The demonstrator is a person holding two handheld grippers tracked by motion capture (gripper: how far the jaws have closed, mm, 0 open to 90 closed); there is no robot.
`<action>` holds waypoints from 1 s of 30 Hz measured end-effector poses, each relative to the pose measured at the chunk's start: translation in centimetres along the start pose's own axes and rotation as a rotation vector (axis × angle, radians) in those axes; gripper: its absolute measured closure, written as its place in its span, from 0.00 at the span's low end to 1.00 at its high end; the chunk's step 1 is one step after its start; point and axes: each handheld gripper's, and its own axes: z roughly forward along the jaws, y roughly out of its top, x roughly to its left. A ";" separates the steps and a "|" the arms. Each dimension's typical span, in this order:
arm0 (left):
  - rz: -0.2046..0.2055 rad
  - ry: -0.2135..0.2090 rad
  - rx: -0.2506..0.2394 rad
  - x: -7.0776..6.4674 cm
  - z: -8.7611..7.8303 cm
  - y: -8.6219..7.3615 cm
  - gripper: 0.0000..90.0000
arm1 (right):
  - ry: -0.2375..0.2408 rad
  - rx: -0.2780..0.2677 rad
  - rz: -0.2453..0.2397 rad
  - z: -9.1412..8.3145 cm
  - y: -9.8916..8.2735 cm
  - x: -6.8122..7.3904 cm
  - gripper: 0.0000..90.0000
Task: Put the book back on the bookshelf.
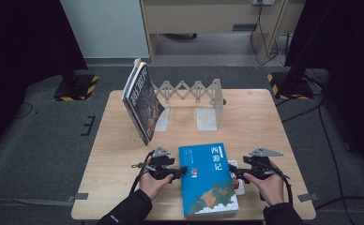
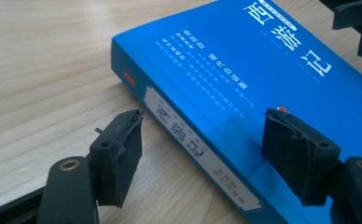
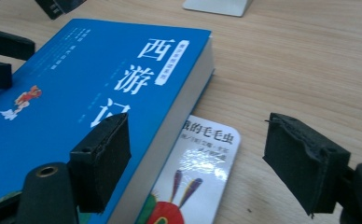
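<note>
A blue book (image 1: 207, 179) lies flat at lower centre of the high view, on a wooden surface (image 1: 114, 150). The left gripper (image 1: 179, 172) sits at its left edge, jaws released, straddling the spine corner without gripping it. The right gripper (image 1: 232, 172) sits at its right edge, jaws likewise spread, one over the cover, one over bare wood. A small white booklet (image 3: 193, 177) lies partly under the book's right side. At upper centre, dark books (image 1: 141, 101) lean against a folding rack (image 1: 194, 93).

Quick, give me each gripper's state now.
Left gripper: open, jaws straddling the blue book's spine edge, not clamped.
Right gripper: open, jaws straddling the book's page edge, holding nothing.
</note>
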 end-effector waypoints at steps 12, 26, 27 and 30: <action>-0.061 -0.081 -0.018 0.2 1.5 -0.5 0.18 | 0.048 0.042 -0.007 1.3 -0.3 1.2 0.25; -0.112 -0.155 -0.057 0.7 3.3 -1.2 0.02 | 0.080 0.038 0.040 2.2 -0.7 1.4 0.24; -0.105 -0.151 -0.063 0.7 3.4 -1.2 0.01 | 0.081 0.039 0.045 2.2 -0.7 1.4 0.24; -0.101 -0.152 -0.066 0.7 3.4 -1.3 0.00 | 0.085 0.038 0.052 2.3 -0.8 1.3 0.24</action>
